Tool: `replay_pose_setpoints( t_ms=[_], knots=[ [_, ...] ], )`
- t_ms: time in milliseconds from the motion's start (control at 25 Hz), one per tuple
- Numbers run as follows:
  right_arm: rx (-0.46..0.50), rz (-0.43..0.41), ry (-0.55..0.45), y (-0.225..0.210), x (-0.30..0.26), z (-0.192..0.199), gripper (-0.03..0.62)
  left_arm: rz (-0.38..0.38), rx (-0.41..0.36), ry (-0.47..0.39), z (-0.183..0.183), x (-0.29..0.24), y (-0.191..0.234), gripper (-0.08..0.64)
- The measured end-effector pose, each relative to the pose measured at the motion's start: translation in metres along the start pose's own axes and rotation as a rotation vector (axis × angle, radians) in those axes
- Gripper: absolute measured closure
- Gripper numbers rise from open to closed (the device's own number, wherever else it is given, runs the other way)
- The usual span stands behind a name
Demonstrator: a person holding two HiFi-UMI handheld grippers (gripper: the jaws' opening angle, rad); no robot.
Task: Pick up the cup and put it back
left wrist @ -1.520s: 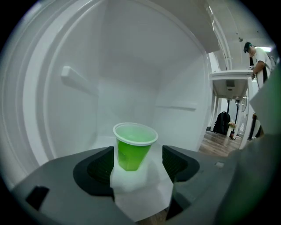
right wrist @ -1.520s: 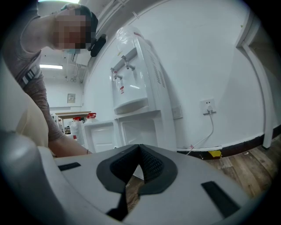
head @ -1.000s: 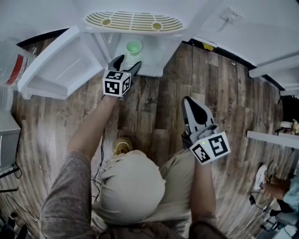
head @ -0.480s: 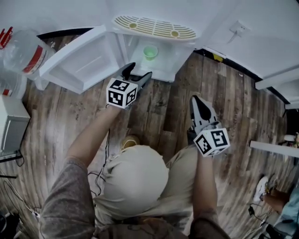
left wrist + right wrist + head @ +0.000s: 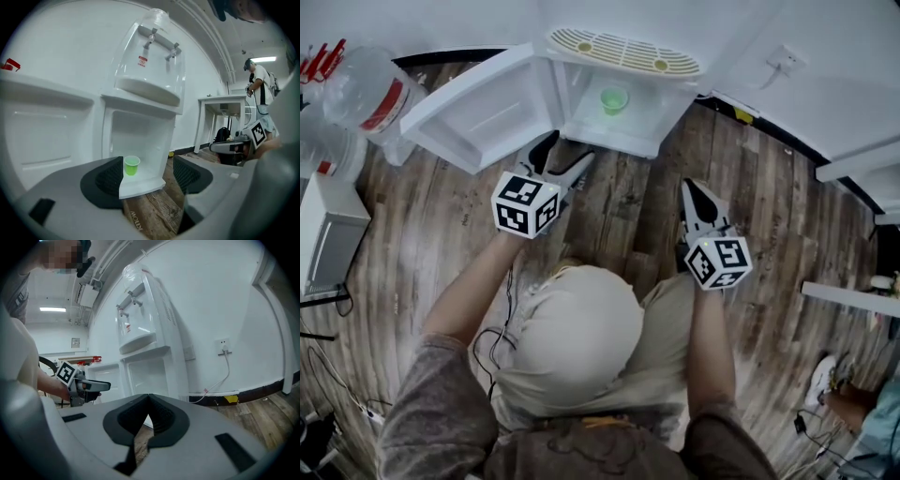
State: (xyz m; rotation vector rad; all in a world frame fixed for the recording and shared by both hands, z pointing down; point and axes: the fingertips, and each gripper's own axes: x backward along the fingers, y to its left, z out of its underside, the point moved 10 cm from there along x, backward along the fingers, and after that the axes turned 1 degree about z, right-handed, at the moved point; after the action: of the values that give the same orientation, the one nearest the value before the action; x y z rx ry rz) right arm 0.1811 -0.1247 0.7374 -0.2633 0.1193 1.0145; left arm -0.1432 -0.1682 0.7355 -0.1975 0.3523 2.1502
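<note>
A small green cup (image 5: 613, 99) stands upright on the floor of the water dispenser's open lower cabinet (image 5: 649, 131). In the left gripper view the cup (image 5: 131, 165) shows past the left jaw, well ahead of the fingertips. My left gripper (image 5: 565, 150) hangs in front of the cabinet, open, with nothing between its jaws (image 5: 145, 171). My right gripper (image 5: 697, 192) is held lower and to the right over the wooden floor, shut and holding nothing (image 5: 148, 401). The right gripper view also catches the left gripper (image 5: 89, 386) at its left.
The cabinet door (image 5: 478, 117) stands swung open to the left. Large water bottles (image 5: 380, 94) and a white box (image 5: 328, 234) sit at the far left. A wall socket (image 5: 786, 62) with a cable is right of the dispenser. Another person (image 5: 260, 93) stands by a white table.
My left gripper has drawn back from the cabinet and risen, still open and holding nothing. The cup stays inside the cabinet. The right gripper has hardly moved.
</note>
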Motion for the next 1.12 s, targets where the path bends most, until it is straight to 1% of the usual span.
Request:
replay_pose_setpoints(
  t_ms=[200, 440, 480, 560, 680, 800, 960, 1120],
  knots=[
    [-0.023, -0.007, -0.010, 0.004, -0.002, -0.002, 0.591, 0.000, 0.028, -0.034, -0.011, 0.029, -0.015, 0.235],
    [-0.025, -0.006, -0.020, 0.008, -0.001, -0.005, 0.591, -0.015, 0.044, -0.069, -0.018, 0.048, -0.026, 0.248],
    [-0.029, -0.001, -0.022, 0.008, -0.001, -0.006, 0.591, -0.022, 0.037, -0.077, -0.019, 0.050, -0.028, 0.266],
    [-0.039, 0.007, -0.023, 0.008, -0.001, -0.006, 0.591, -0.026, 0.017, -0.085, -0.020, 0.053, -0.033, 0.337],
    [-0.041, 0.006, -0.019, 0.008, -0.001, -0.007, 0.591, -0.010, 0.002, -0.078, -0.022, 0.051, -0.039, 0.421],
    [-0.022, 0.003, -0.022, 0.012, -0.001, -0.011, 0.591, -0.001, -0.003, -0.079, -0.026, 0.049, -0.040, 0.501],
    [-0.018, 0.010, -0.025, 0.013, -0.002, -0.012, 0.591, 0.002, -0.001, -0.088, -0.031, 0.045, -0.037, 0.549],
    [-0.011, 0.026, -0.031, 0.011, -0.001, -0.016, 0.591, -0.003, 0.022, -0.082, -0.030, 0.039, -0.036, 0.555]
  ],
)
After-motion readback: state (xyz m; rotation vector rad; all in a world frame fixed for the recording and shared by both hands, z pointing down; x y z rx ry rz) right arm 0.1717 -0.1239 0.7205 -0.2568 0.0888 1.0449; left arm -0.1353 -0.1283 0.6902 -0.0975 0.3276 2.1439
